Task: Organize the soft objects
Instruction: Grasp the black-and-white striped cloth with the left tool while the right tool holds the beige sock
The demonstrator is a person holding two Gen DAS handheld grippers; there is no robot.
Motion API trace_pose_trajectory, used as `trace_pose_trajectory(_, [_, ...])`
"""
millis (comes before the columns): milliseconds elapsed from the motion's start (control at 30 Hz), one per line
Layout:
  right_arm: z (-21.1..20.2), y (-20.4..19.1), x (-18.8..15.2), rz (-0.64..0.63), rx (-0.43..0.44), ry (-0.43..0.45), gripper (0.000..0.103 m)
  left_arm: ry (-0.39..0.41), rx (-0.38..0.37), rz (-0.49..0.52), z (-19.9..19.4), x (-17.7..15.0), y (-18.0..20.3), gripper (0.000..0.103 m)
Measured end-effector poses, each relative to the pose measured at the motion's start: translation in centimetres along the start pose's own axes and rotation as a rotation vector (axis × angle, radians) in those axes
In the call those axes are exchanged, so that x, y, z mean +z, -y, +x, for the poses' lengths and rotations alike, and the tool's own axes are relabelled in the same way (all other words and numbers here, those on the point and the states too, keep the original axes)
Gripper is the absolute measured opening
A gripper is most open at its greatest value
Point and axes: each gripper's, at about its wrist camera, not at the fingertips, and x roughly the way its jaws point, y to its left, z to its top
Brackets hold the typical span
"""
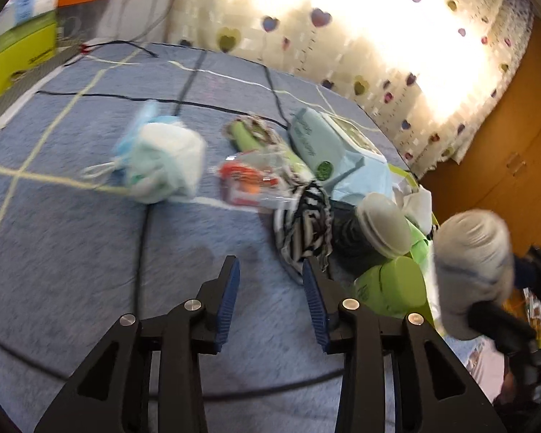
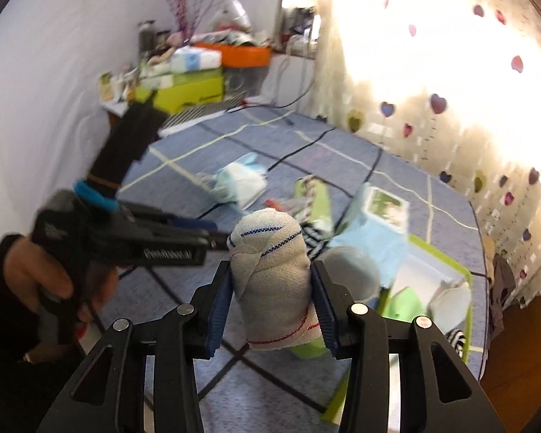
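My right gripper [image 2: 270, 270] is shut on a rolled beige cloth [image 2: 274, 278] with blue and red stitching, held above the blue bed cover [image 2: 205, 278]; the cloth also shows at the right of the left wrist view [image 1: 469, 267]. My left gripper [image 1: 270, 274] is open and empty, low over the cover, just left of a black-and-white striped cloth [image 1: 303, 223]. A white and pale-blue bundle [image 1: 166, 162] lies further ahead. The left gripper also shows in the right wrist view [image 2: 212, 234], beside the cloth roll.
A pile lies at the right: a clear packet with orange contents [image 1: 249, 180], a pale-blue wipes pack [image 1: 328, 144], a grey round lid [image 1: 382, 223], a green box [image 2: 440, 281]. Green and orange boxes [image 2: 198, 83] stand on a far shelf. A heart-print curtain [image 1: 378, 54] hangs behind.
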Motion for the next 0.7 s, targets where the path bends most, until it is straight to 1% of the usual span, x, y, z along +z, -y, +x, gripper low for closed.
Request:
trace_pose_trajectory(67, [-0.4,1.3,0.0,0.033,-0.002,0.007,0.042,-0.023,0.011,0.017,1.3,0.5,0.7,0.038])
trace_pose_trajectory(100, [-0.4,1.7,0.0,0.042,-0.003,0.009,0.042,-0.032,0.003,0.036,2.2,0.8,1.3,0.038])
trace_pose_trajectory(267, [-0.5,3.3,0.0,0.066,-0.015,0.016,0.042,-0.074,0.019,0.066,5.2,1.8,2.5,0.040])
trace_pose_trajectory(400, [-0.2,4.4,0.0,0.080,-0.017,0.019,0.042,-0.108,0.025,0.084,6.7,2.0,3.2,0.040])
trace_pose_trajectory(500, [0.1,5.1,0.0,0.093,-0.019,0.017,0.042,-0.106,0.043,0.107,7.1,1.9,3.6,0.040])
trace_pose_trajectory(700, [0.4,5.7,-0.1,0.106,-0.018,0.016,0.042,-0.093,0.113,0.163,7.4,1.7,4.6,0.039])
